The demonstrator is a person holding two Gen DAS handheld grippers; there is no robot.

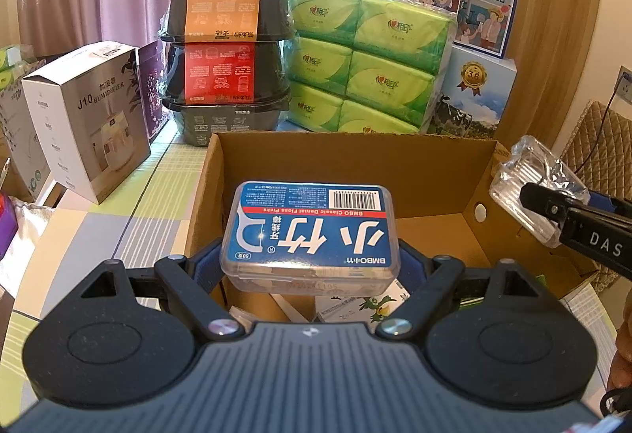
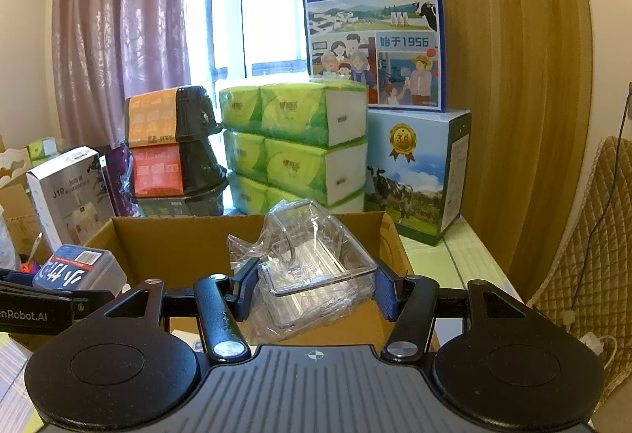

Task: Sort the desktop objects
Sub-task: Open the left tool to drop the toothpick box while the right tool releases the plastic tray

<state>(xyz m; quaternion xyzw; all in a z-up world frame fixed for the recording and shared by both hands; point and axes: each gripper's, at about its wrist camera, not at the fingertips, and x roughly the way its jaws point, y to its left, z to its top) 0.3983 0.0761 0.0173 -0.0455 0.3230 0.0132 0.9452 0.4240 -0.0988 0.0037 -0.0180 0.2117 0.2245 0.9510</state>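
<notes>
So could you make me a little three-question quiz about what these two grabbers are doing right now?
1. True or false: the left gripper holds nothing.
2. What does the right gripper hold? A) green tissue packs B) clear plastic container C) humidifier box
3. Fill in: both items hang over an open cardboard ____.

Key: 1 false, it grips the floss pick box. 2 B, the clear plastic container. 3 box, the cardboard box.

The right hand-held gripper [image 2: 312, 290] clamps a clear plastic box [image 2: 316, 267] above the cardboard box [image 2: 181, 239].
</notes>
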